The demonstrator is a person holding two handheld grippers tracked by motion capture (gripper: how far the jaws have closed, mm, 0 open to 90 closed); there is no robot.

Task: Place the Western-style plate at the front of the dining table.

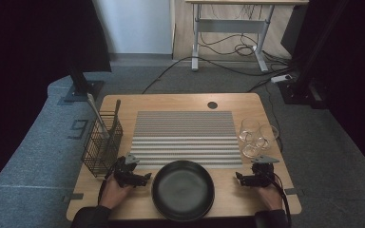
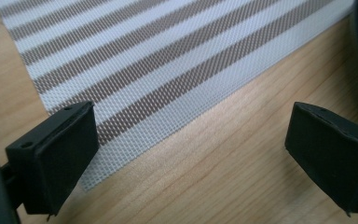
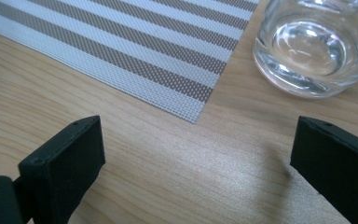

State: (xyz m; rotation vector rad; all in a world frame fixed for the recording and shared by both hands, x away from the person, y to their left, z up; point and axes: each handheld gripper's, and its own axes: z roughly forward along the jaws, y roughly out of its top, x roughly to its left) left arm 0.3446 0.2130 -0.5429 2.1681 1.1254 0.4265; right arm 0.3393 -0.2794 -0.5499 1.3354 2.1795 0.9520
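A black round plate (image 1: 183,189) lies at the table's near edge, between my two hands. My left gripper (image 1: 142,179) rests on the wood just left of the plate, open and holding nothing; its jaws (image 2: 196,158) stand wide apart over the corner of the striped placemat (image 2: 158,60). My right gripper (image 1: 241,179) sits right of the plate, also open and empty (image 3: 196,168). A clear glass (image 3: 314,51) stands just beyond it, off the mat's corner (image 3: 186,100).
The striped placemat (image 1: 183,137) covers the table's middle. A black wire basket (image 1: 102,145) with utensils stands at the left. Three clear glasses (image 1: 256,135) cluster at the right edge. A cable hole (image 1: 212,105) is at the back.
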